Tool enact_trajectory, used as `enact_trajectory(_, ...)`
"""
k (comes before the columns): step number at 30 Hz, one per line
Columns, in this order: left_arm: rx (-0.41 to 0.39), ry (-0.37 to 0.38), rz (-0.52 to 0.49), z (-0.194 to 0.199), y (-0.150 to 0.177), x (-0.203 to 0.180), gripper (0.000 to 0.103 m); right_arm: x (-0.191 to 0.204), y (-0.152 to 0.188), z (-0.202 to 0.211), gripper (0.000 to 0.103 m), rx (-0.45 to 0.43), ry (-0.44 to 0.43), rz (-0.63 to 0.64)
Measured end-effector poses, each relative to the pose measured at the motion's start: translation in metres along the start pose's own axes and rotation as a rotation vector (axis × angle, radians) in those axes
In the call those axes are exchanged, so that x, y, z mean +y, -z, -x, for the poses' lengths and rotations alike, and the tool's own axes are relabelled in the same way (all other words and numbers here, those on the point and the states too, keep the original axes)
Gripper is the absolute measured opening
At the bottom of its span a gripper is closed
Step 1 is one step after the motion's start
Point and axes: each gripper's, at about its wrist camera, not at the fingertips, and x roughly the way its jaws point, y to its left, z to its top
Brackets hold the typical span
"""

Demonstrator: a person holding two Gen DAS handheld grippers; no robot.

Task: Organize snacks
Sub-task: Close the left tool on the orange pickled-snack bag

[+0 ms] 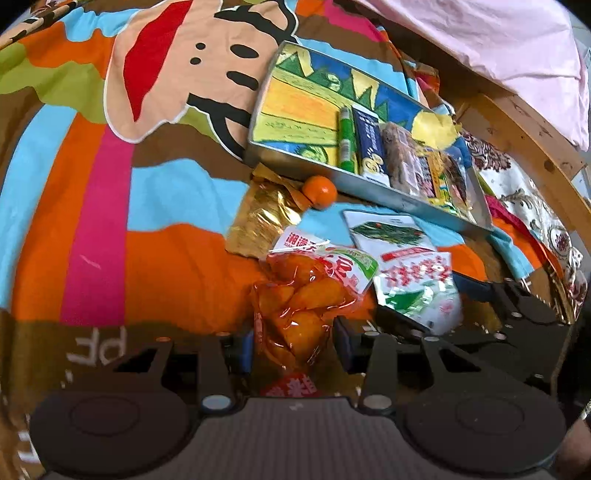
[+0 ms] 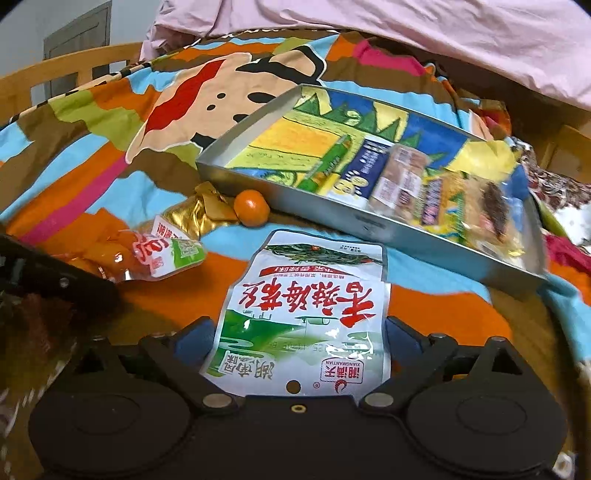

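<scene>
Two tools worked low over a bed with a bright cartoon bedspread [image 1: 92, 206]. Left tool [image 1: 293, 345]: fingers partly closed, pinching the near end of a clear pouch of orange pieces [image 1: 303, 295], which lay lengthwise between them on the bedspread. Right tool [image 2: 299, 341]: fingers spread wide, straddling the lower part of a white-and-green seaweed packet [image 2: 306, 306]; the packet filled the gap edge to edge, though whether the blue pads pressed on it could not be told. In the left view the same packet [image 1: 413, 273] lay just right of the pouch, with the right tool's dark frame [image 1: 517, 310] around its near end.

Farther out: a crumpled gold packet [image 1: 262, 218], and a small orange fruit [image 1: 319, 192] touching the front wall of a metal tray [image 1: 388, 197].

Tray interior printed in blue, green and yellow. Its right half held a row of snacks: a green tube [image 1: 346, 136], a dark blue packet [image 1: 371, 146], wrapped brown bars [image 1: 404, 158]; others blurred. Beyond, pink bedding [image 2: 406, 33] and a wooden bed frame [image 1: 517, 122].
</scene>
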Motion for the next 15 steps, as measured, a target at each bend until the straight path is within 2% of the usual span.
enact_trajectory(3,0.009,-0.005,-0.002,0.002,0.009,-0.009,0.046,-0.007,0.008,0.023,0.097,0.040,-0.029,0.019)
enact_trajectory(6,0.025,-0.017,-0.008,0.002,0.015,-0.015,0.046,-0.005,0.017,0.035,0.098,0.052,-0.013,0.063)
enact_trajectory(10,0.018,-0.037,-0.071,0.002,0.014,-0.024,0.050,0.000,0.017,0.031,0.101,0.046,0.012,0.060)
enact_trajectory(12,0.015,-0.057,-0.128,0.000,0.013,-0.030,0.057,0.003,0.016,0.026,0.102,0.024,0.029,0.060)
enact_trajectory(15,0.023,-0.068,-0.193,-0.007,0.010,-0.037,0.061,0.006,0.015,0.012,0.102,0.012,0.051,0.060)
